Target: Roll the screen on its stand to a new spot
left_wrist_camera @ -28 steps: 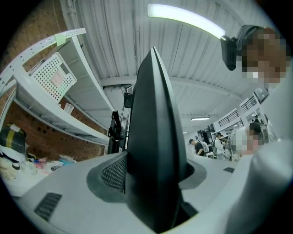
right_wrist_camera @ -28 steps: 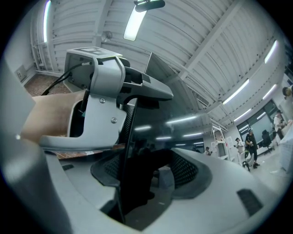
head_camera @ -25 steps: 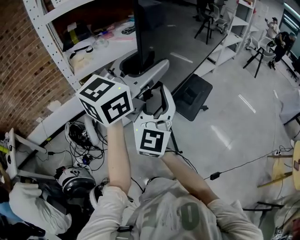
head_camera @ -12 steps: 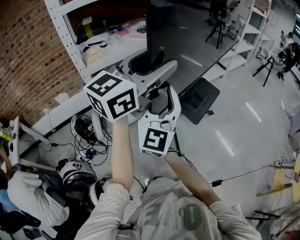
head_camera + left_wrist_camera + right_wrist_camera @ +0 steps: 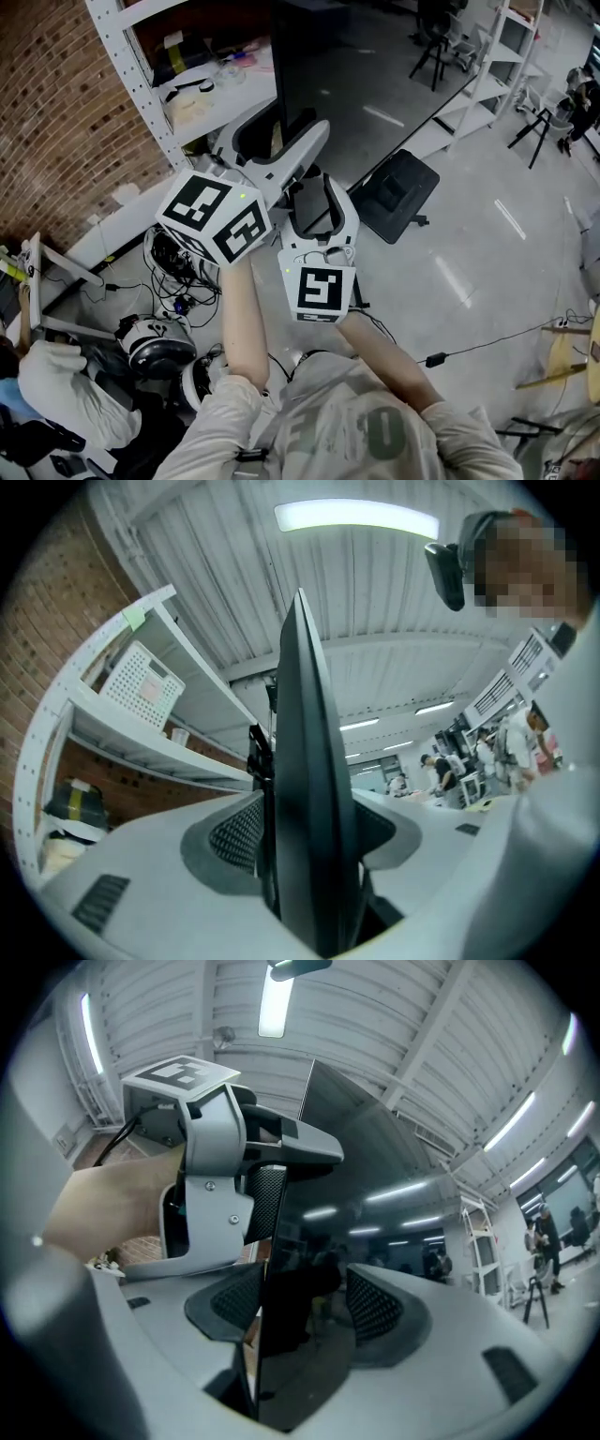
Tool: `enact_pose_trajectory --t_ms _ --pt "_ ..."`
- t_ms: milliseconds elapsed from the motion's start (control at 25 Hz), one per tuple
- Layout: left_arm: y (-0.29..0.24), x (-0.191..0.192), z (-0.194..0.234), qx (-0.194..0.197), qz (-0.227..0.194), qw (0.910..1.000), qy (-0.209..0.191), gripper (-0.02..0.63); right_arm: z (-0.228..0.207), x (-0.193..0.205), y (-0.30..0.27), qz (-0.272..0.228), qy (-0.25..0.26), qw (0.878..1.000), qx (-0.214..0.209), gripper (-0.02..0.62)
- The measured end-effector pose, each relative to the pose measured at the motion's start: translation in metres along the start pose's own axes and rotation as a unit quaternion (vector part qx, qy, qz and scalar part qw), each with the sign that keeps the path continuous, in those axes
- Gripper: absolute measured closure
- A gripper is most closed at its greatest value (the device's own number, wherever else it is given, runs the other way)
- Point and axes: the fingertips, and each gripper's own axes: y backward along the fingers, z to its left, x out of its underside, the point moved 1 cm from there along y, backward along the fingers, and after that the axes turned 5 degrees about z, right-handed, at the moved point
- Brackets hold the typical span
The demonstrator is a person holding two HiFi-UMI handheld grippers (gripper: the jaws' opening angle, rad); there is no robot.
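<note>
The screen point(image 5: 375, 75) is a large black panel standing upright, seen from above in the head view. My left gripper point(image 5: 286, 150) straddles its near vertical edge, with the marker cube below and to the left. My right gripper point(image 5: 319, 192) holds the same edge a little lower. In the left gripper view the screen point(image 5: 305, 761) fills the gap between the pads point(image 5: 234, 832). In the right gripper view the glossy screen point(image 5: 375, 1176) lies between the pads point(image 5: 375, 1307), and the left gripper point(image 5: 267, 1162) clasps the edge above. Both grippers are shut on the screen.
A white shelf rack point(image 5: 141, 84) against a brick wall point(image 5: 56, 112) stands close at the left. A black base plate point(image 5: 394, 192) lies on the floor under the screen. Cables point(image 5: 173, 272) and a round white device point(image 5: 155, 342) lie at the lower left. A tripod point(image 5: 539, 122) stands far right.
The screen's gripped edge has shifted left toward the shelf rack, with both grippers on it. The left gripper's cube has rolled a little.
</note>
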Motion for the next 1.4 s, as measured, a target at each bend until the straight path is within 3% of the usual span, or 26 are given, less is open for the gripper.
enact_pose_trajectory --t_ms 80,200,320,360,400,440,480,520,640,800,960,1160,1400 --pt "0.01 -0.004 0.001 -0.061 -0.011 0.9975 -0.033 0.339 0.002 -0.001 0.009 0.007 -0.004 1.0 -0.028 0.318" --pt "0.029 -0.011 -0.005 -0.166 -0.016 0.9831 -0.077 0.345 -0.01 -0.015 0.03 -0.012 -0.021 0.998 -0.053 0.321" --pt "0.046 -0.016 -0.021 -0.225 -0.019 0.9695 -0.095 0.372 -0.039 -0.037 0.057 -0.025 -0.026 0.998 -0.049 0.325" --pt "0.051 -0.017 -0.026 -0.24 -0.027 0.966 -0.091 0.413 -0.052 -0.043 0.065 -0.023 -0.019 0.999 -0.041 0.351" --pt "0.056 -0.019 -0.029 -0.258 -0.04 0.9618 -0.083 0.422 -0.065 -0.048 0.073 -0.022 -0.012 0.999 -0.033 0.441" --pt "0.062 -0.022 -0.033 -0.275 -0.06 0.9566 -0.076 0.475 -0.078 -0.054 0.08 -0.023 -0.005 0.999 -0.024 0.547" --pt "0.068 -0.026 -0.038 -0.287 -0.083 0.9515 -0.073 0.583 -0.091 -0.058 0.087 -0.025 0.002 1.0 -0.015 0.551" --pt "0.07 -0.03 -0.048 -0.29 -0.104 0.9483 -0.075 0.583 -0.104 -0.061 0.095 -0.026 0.009 1.0 -0.005 0.558" --pt "0.052 -0.034 -0.093 -0.242 -0.131 0.9569 -0.093 0.588 -0.143 -0.066 0.125 -0.014 0.035 0.999 0.036 0.566" --pt "-0.002 -0.02 -0.16 -0.159 -0.128 0.9718 -0.119 0.591 -0.187 -0.077 0.164 -0.002 0.026 0.998 0.065 0.574" --pt "-0.052 0.008 -0.214 -0.077 -0.099 0.9881 -0.089 0.591 -0.223 -0.092 0.202 0.0 0.037 0.994 0.105 0.575" --pt "-0.078 0.033 -0.252 -0.014 -0.086 0.994 -0.066 0.592 -0.251 -0.093 0.234 0.011 0.084 0.98 0.179 0.575" --pt "-0.102 0.084 -0.278 0.031 -0.037 0.9979 -0.045 0.592 -0.277 -0.072 0.252 0.042 0.075 0.97 0.226 0.575"
